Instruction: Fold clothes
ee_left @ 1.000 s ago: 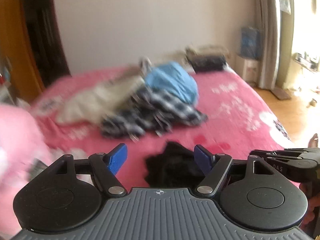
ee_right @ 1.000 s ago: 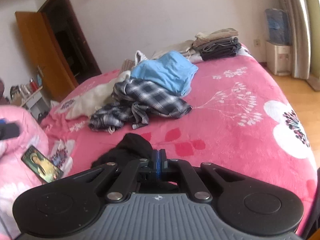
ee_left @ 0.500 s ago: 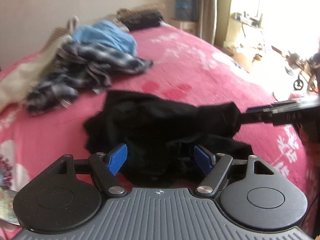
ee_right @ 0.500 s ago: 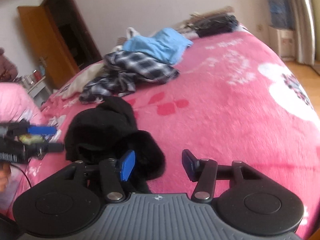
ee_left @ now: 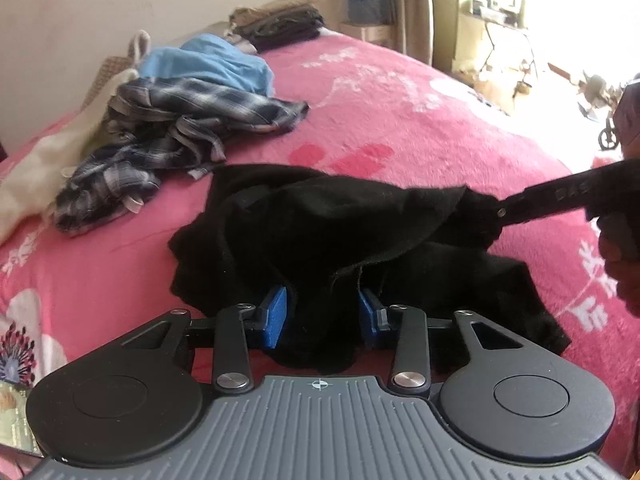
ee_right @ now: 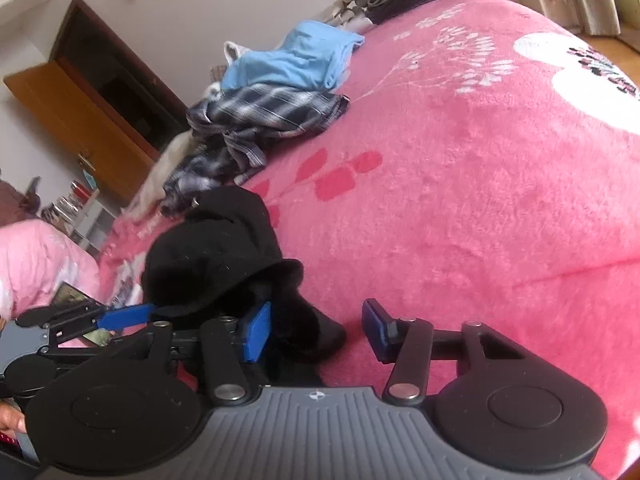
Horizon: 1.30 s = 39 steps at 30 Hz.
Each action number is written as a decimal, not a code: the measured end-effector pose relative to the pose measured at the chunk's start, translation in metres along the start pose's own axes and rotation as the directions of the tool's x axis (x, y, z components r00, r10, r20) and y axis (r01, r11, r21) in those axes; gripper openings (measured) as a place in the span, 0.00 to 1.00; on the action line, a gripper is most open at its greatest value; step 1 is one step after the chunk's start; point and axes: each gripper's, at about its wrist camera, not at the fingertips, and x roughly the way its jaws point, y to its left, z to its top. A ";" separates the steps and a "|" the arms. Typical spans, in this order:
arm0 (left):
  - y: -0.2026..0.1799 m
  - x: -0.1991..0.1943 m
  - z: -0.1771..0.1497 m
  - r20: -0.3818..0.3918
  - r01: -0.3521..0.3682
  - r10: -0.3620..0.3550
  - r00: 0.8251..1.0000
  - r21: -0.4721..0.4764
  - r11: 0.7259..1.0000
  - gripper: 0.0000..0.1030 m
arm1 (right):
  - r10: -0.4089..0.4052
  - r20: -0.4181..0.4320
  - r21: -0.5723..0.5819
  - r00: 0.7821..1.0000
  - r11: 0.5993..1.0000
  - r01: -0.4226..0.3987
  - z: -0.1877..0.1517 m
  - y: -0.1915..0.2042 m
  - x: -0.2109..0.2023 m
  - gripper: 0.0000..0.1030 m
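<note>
A crumpled black garment (ee_left: 340, 220) lies on the pink bedspread (ee_left: 400, 112). My left gripper (ee_left: 322, 318) is low over its near edge, jaws closing, and a bunch of black cloth fills the gap between both blue pads. From the right, one finger (ee_left: 560, 196) of the right gripper reaches into the garment's far corner. In the right wrist view, my right gripper (ee_right: 316, 330) is closing too. The black garment (ee_right: 216, 256) touches only its left pad, and bare bedspread shows before the right pad. A blue-padded finger (ee_right: 124, 316) of the left gripper shows at the left.
A plaid shirt (ee_left: 180, 120), a blue garment (ee_left: 208, 60) and a cream garment (ee_left: 32, 172) are heaped further back. A folded stack (ee_left: 280, 24) sits at the bed's far end. A pink quilt (ee_right: 36, 264) lies left, and a person's hand (ee_left: 624, 272) holds the right gripper.
Both grippers sank to the black garment on the bed. The left jaws narrowed around a bunch of cloth. The right jaws went from shut to open, then narrowed slightly.
</note>
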 end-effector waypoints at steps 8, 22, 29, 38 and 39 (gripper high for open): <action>-0.006 -0.025 -0.001 0.045 0.003 -0.004 0.999 0.024 1.000 0.36 | -0.054 0.155 -0.158 0.987 0.984 0.078 0.018 0.039 -0.017 0.05; -0.022 -0.005 -0.013 0.059 -0.104 0.094 0.994 0.191 0.976 0.36 | -0.029 0.237 -0.251 0.971 0.964 0.090 0.039 0.091 -0.040 0.05; -0.006 -0.003 -0.010 0.087 -0.146 0.135 0.987 0.136 0.980 0.33 | -0.066 0.223 -0.281 0.972 0.951 0.129 0.032 0.096 -0.034 0.05; -0.030 0.013 -0.028 0.038 -0.174 0.170 0.985 0.264 0.949 0.33 | -0.048 0.202 -0.221 0.978 0.971 0.093 0.034 0.090 -0.024 0.06; -0.026 0.013 -0.027 0.041 -0.181 0.176 0.983 0.235 0.955 0.31 | -0.051 0.197 -0.221 0.979 0.971 0.095 0.033 0.089 -0.022 0.06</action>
